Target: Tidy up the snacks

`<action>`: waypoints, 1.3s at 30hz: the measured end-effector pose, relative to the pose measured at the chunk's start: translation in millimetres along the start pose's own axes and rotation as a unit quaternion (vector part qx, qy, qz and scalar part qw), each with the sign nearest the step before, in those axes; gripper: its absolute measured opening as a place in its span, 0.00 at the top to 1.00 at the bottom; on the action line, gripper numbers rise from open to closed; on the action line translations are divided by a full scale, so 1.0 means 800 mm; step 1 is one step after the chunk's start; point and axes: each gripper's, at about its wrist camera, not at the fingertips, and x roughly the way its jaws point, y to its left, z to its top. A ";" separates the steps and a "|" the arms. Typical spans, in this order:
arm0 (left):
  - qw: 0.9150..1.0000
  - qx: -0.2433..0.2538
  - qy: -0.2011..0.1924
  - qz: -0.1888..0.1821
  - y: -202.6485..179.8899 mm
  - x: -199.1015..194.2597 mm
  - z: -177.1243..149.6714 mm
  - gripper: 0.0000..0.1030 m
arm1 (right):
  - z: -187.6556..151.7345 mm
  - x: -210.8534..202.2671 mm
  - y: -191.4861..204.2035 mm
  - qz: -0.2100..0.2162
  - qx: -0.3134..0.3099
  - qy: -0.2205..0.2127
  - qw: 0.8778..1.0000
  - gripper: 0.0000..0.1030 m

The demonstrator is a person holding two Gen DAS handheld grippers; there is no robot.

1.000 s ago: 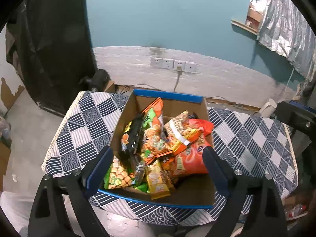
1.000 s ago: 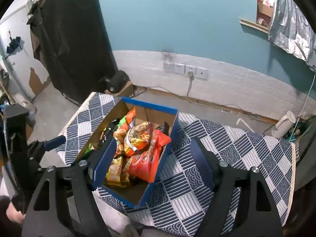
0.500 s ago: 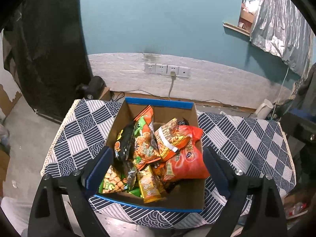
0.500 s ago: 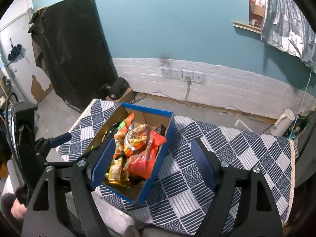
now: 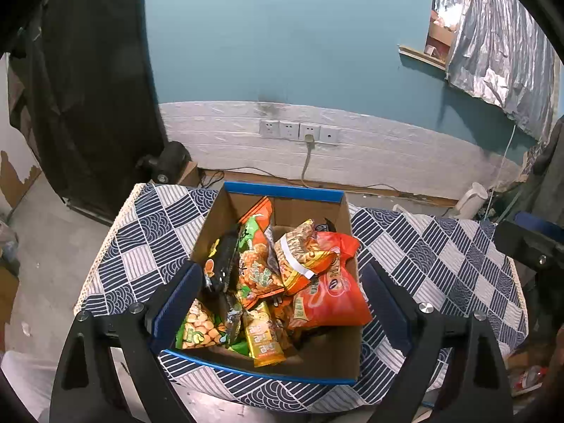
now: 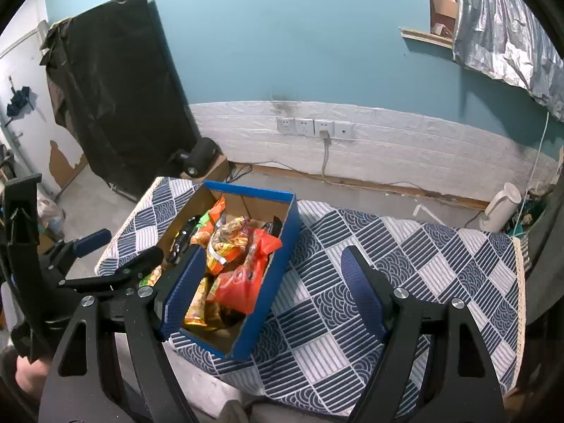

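Both hand-held grippers hang spread wide with nothing between the fingers. The left hand-held gripper frames the blue-edged cardboard box of snack bags right ahead of it on the checkered tabletop. From the right hand-held gripper, the box sits ahead-left

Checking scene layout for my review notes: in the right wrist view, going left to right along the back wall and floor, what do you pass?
Black draped cloth → small black device on the floor → row of wall sockets → white kettle → silver foil sheet.
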 end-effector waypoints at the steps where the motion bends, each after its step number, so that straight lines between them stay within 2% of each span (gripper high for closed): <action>1: 1.000 -0.002 0.001 -0.001 0.001 0.000 0.000 0.09 | 0.000 0.000 0.000 -0.001 0.000 0.000 1.000 0.23; 15: 1.000 -0.009 -0.006 0.007 0.003 -0.004 0.001 0.09 | -0.003 0.003 -0.004 -0.011 0.000 0.005 1.000 0.23; 39: 1.000 -0.021 0.010 0.010 0.007 0.001 -0.001 0.09 | -0.005 0.005 -0.002 0.003 0.002 0.012 1.000 0.23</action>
